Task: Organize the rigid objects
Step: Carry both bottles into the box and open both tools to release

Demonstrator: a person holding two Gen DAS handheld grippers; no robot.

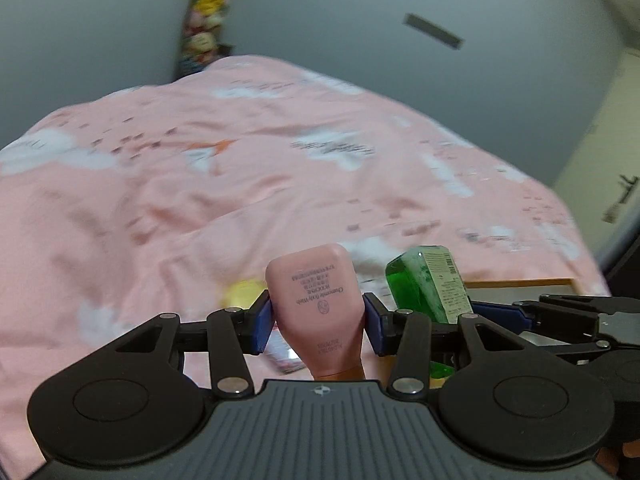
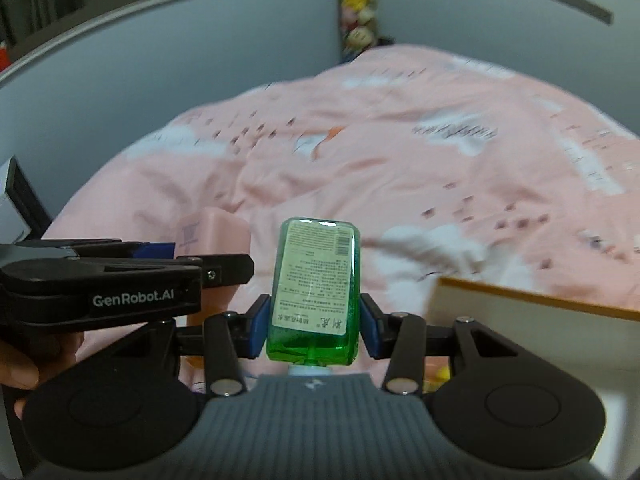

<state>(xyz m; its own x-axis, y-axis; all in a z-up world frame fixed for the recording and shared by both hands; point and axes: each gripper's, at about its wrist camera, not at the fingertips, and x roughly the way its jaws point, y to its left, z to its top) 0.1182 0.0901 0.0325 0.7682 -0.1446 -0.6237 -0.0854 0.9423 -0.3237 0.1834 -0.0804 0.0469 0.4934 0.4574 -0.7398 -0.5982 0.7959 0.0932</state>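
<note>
Holding one bottle per gripper lets two rigid items travel together above the pink bed cover (image 1: 160,200). Left gripper (image 1: 319,320): jaws partly closed, clamped on the waist of the pink body-wash bottle (image 1: 316,300), which is inverted, cap toward the camera. Right gripper (image 2: 314,324): jaws partly closed, clamped on the lower body of the green bottle (image 2: 314,280), also cap-down. A wood-edged box (image 2: 540,308), probably the destination, lies just right of the grippers.
</note>
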